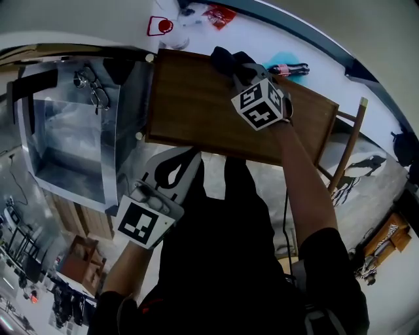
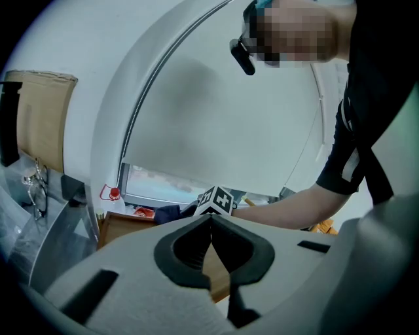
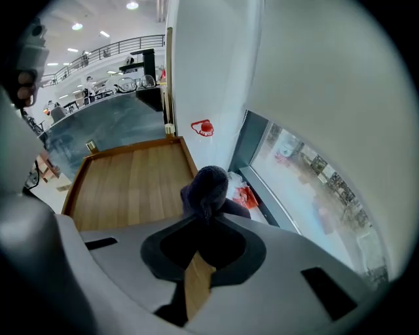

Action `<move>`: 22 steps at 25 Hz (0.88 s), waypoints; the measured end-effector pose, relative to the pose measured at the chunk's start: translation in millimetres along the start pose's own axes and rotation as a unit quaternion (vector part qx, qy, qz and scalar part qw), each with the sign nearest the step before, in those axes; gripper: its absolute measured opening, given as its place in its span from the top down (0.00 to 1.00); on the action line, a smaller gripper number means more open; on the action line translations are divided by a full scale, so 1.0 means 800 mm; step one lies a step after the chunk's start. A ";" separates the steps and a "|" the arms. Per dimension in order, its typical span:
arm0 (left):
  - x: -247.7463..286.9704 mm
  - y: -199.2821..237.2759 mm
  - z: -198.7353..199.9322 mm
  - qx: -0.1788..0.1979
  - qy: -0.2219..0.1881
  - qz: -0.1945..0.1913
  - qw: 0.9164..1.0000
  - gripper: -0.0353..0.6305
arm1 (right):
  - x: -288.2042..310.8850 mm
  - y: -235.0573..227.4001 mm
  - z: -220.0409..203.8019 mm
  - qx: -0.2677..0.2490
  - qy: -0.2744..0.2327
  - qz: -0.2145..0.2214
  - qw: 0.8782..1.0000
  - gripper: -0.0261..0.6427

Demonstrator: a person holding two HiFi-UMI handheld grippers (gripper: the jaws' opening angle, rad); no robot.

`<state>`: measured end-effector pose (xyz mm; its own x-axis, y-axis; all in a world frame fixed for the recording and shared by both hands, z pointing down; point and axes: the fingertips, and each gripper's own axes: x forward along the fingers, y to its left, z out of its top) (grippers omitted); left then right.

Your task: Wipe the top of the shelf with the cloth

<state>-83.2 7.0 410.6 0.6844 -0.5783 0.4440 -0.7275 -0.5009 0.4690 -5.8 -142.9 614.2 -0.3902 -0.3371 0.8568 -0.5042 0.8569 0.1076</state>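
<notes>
The brown wooden shelf top (image 1: 190,105) fills the middle of the head view. My right gripper (image 1: 239,72) reaches over its far right part, shut on a dark bunched cloth (image 1: 226,60) that rests near the far edge. In the right gripper view the cloth (image 3: 206,190) bulges out past the shut right gripper (image 3: 204,216), with the shelf top (image 3: 131,183) stretching away to the left. My left gripper (image 1: 188,157) is shut and holds nothing, just off the shelf's near edge. From the left gripper view (image 2: 211,219) I see the shelf top (image 2: 121,228) and the cloth (image 2: 171,212).
A clear plastic box (image 1: 72,137) with eyeglasses (image 1: 91,88) on it adjoins the shelf's left side. On the white sill beyond lie a red-capped bottle (image 1: 160,26), a red packet (image 1: 219,14) and a cola bottle (image 1: 288,68). A wooden frame (image 1: 350,141) stands at the right.
</notes>
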 end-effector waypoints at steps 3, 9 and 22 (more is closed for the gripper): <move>0.013 -0.016 -0.002 0.007 0.006 -0.010 1.000 0.92 | -0.012 -0.010 -0.025 0.012 0.005 -0.008 1.000 0.92; 0.040 -0.047 -0.006 0.016 0.017 -0.030 0.999 0.92 | -0.034 -0.030 -0.074 0.036 0.016 -0.023 0.999 0.92; 0.091 -0.112 -0.018 0.037 0.041 -0.068 0.996 0.92 | -0.085 -0.074 -0.187 0.087 0.047 -0.063 0.993 0.92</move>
<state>32.5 19.2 412.3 0.7761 -0.4494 0.4424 -0.6276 -0.6187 0.4726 166.2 -112.4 624.9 -0.2468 -0.3919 0.8863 -0.6728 0.7275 0.1343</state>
